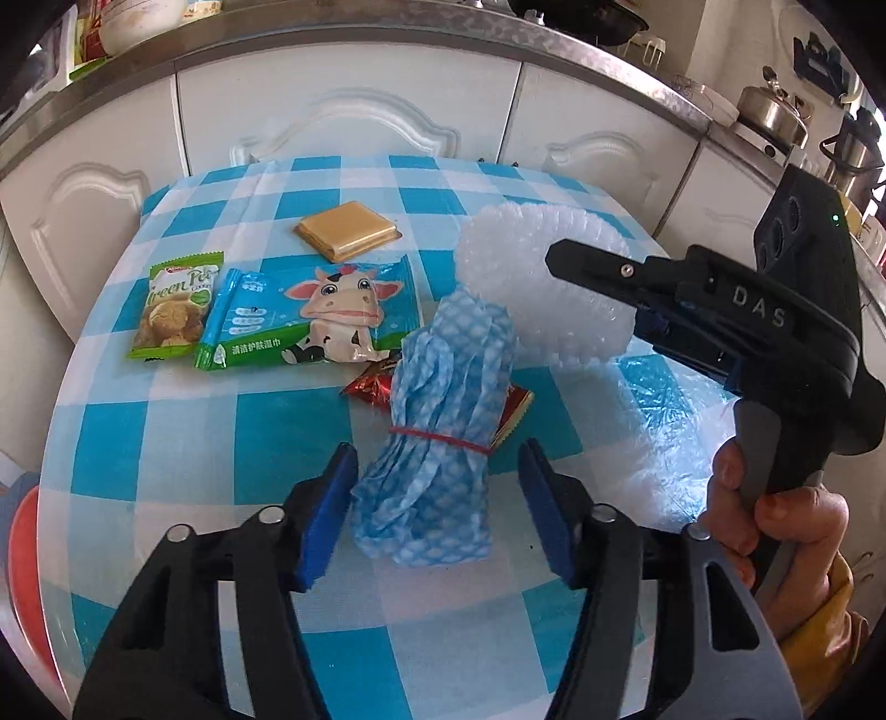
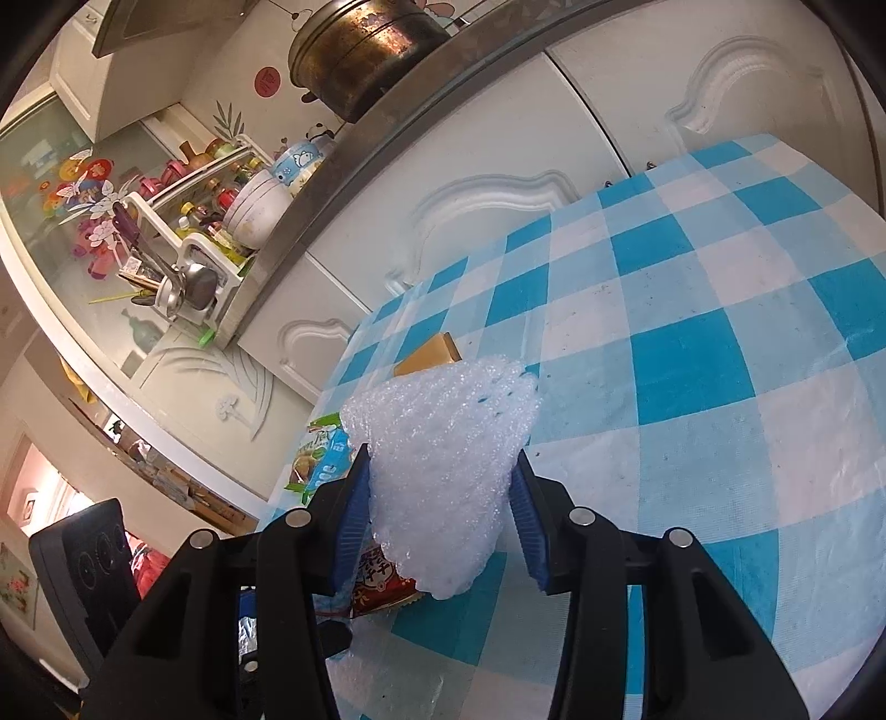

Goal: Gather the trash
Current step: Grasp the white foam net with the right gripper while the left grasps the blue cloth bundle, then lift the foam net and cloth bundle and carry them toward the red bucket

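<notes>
White kitchen cabinets are backing a blue-checked tabletop [image 1: 183, 421]. Right gripper [image 2: 440, 498] is clenching white foam netting [image 2: 443, 443], lifted near the middle. Left gripper [image 1: 437, 515] is straddling the blue cloth bundle [image 1: 443, 437], pads apart from it; closing off-centre risks a slip. Its long axis is pointing away from the camera.

A home kitchen; white panelled cabinet doors [image 1: 354, 122] run under a steel-edged counter [image 2: 354, 149]; a worn metal pot [image 2: 354, 50], bowls [image 2: 257, 207] and a utensil rack [image 2: 183, 266] stand there; a kettle [image 1: 772, 113] too.
</notes>
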A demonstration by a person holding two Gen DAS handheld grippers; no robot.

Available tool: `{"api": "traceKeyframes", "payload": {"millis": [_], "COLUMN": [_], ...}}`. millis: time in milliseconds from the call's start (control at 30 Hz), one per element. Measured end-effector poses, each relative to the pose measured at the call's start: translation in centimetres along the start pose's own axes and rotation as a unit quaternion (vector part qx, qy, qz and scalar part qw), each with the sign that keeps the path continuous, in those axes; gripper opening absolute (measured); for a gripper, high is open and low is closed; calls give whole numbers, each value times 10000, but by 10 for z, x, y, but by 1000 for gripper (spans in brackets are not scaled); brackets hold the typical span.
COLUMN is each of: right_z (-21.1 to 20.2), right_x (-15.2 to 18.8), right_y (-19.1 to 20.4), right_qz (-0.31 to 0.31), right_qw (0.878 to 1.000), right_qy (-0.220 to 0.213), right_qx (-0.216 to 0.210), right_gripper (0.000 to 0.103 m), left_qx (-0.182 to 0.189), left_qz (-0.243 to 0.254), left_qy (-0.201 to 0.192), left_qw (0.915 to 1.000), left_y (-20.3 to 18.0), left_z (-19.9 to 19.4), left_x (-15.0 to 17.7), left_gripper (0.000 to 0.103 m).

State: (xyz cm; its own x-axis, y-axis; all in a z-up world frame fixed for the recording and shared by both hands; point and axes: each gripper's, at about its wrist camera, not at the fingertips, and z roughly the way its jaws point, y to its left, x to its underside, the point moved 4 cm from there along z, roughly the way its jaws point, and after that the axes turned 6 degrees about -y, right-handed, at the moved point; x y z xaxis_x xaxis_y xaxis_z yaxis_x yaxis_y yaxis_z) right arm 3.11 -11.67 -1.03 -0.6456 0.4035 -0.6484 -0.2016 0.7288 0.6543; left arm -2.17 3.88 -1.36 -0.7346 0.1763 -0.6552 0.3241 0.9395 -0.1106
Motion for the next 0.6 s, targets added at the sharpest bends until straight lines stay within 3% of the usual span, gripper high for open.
{"api": "traceKeyframes", "payload": {"millis": [67,267,600], "right_z": [-1,-5,-8], "right_x": [0,0,2], "right_y": [1,3,11], "right_qz": [-43,-67,-276], "right_qw": [10000,9998,9992], "right_qy": [-28,-99,-162], "right_qx": [-19,-138,-241], "right_gripper": [48,48,49], "left_qx": [-37,-45,-171], "left_qz": [-91,-357,-979], "left_qy": [18,-161,-453], "left_qw": [10000,9992,9940], "left_y": [2,9,44], "left_z": [3,-4,-48], "left_x": [2,4,30], "left_gripper": [46,34,30]}}
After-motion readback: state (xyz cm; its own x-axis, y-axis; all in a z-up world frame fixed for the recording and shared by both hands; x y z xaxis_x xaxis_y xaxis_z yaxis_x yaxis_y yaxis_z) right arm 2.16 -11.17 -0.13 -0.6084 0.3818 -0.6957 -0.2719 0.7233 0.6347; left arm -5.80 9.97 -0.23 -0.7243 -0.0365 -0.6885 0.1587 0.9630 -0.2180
